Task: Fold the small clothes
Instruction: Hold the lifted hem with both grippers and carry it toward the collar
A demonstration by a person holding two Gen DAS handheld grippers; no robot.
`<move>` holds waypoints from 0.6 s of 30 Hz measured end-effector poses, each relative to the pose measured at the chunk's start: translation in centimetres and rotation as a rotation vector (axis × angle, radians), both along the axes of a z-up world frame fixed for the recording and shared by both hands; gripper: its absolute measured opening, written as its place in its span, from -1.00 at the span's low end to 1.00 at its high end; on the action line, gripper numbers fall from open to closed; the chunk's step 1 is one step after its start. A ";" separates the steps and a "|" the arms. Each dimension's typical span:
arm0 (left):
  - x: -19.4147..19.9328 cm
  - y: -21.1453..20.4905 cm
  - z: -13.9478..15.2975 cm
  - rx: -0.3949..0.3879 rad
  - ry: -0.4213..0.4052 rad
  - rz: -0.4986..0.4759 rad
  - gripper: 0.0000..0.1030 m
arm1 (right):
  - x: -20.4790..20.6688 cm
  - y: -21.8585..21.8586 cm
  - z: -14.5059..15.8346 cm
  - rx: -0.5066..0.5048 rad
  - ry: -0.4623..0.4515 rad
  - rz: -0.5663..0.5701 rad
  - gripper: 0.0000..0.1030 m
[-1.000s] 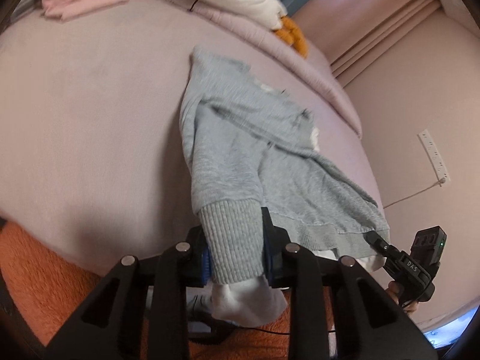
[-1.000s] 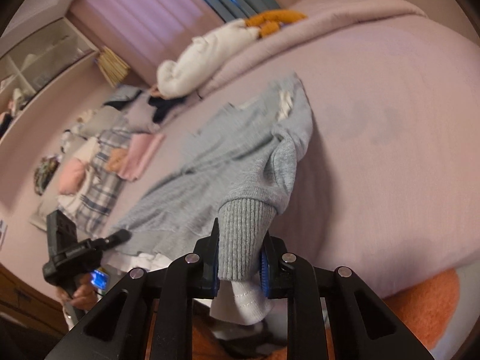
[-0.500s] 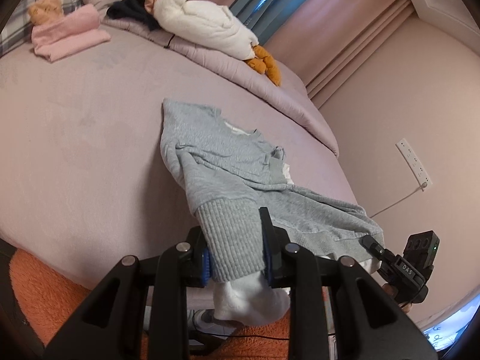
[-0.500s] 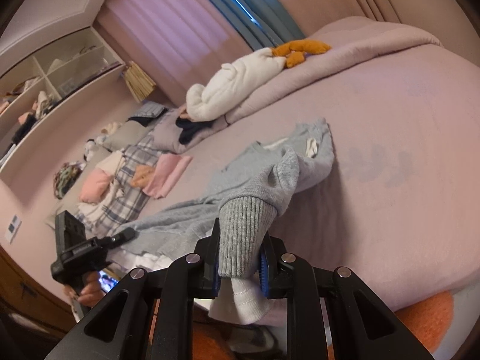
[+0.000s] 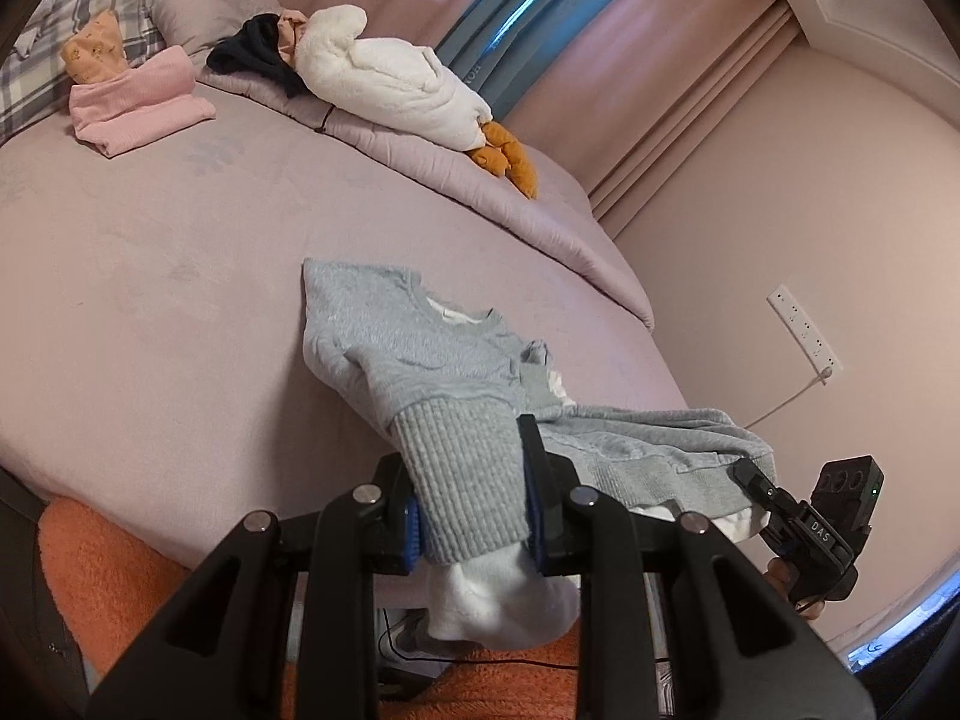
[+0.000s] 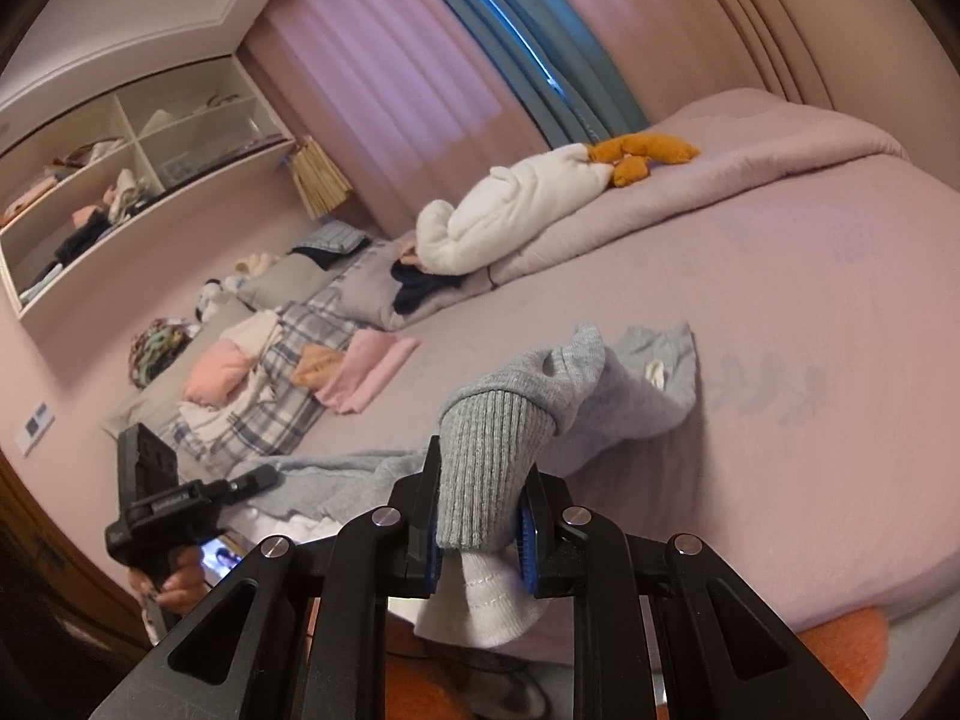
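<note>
Your left gripper (image 5: 471, 498) pinches one ribbed cuff of the grey sweatshirt (image 5: 420, 348), your right gripper (image 6: 480, 516) pinches the other; its shoulders lie ahead on the pink bed (image 5: 150, 300). Both grippers tilt slightly downward

This is a bedroom in a home. A wide bed (image 5: 150, 276) with a mauve cover fills most of both views, with a rolled quilt (image 5: 480, 180) along its far edge. On it lie a white plush goose (image 5: 390, 84) with orange feet, a plaid blanket (image 6: 288, 372) and folded pink clothes (image 5: 138, 108). Long pink curtains (image 6: 384, 78) hang at the window. Open wall shelves (image 6: 120, 174) hold clothing. A white power strip (image 5: 804, 330) is on the pink wall.
</note>
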State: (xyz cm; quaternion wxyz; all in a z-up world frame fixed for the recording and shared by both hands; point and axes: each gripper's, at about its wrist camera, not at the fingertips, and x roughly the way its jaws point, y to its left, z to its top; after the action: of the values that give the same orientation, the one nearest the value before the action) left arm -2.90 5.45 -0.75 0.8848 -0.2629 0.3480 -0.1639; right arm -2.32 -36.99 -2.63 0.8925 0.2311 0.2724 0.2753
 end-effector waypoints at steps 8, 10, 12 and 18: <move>0.5 0.4 0.0 -0.009 0.025 0.008 -0.51 | 1.4 -0.2 0.3 -0.007 0.016 0.000 -0.59; 1.3 0.3 -0.2 -0.011 0.040 0.012 -0.51 | 2.4 -0.1 -0.1 0.001 0.046 0.000 -0.59; 1.9 0.1 -0.2 0.001 0.045 0.015 -0.51 | 2.9 -0.1 -0.3 -0.004 0.061 -0.008 -0.59; 4.0 0.0 -0.5 0.015 0.078 0.009 -0.51 | 4.7 0.1 -0.4 0.002 0.100 -0.019 -0.59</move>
State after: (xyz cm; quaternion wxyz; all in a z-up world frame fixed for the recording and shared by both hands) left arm 1.15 5.46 -1.22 0.8732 -0.2639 0.3824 -0.1471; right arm 2.38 -36.91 -3.01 0.8801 0.2480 0.3143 0.2553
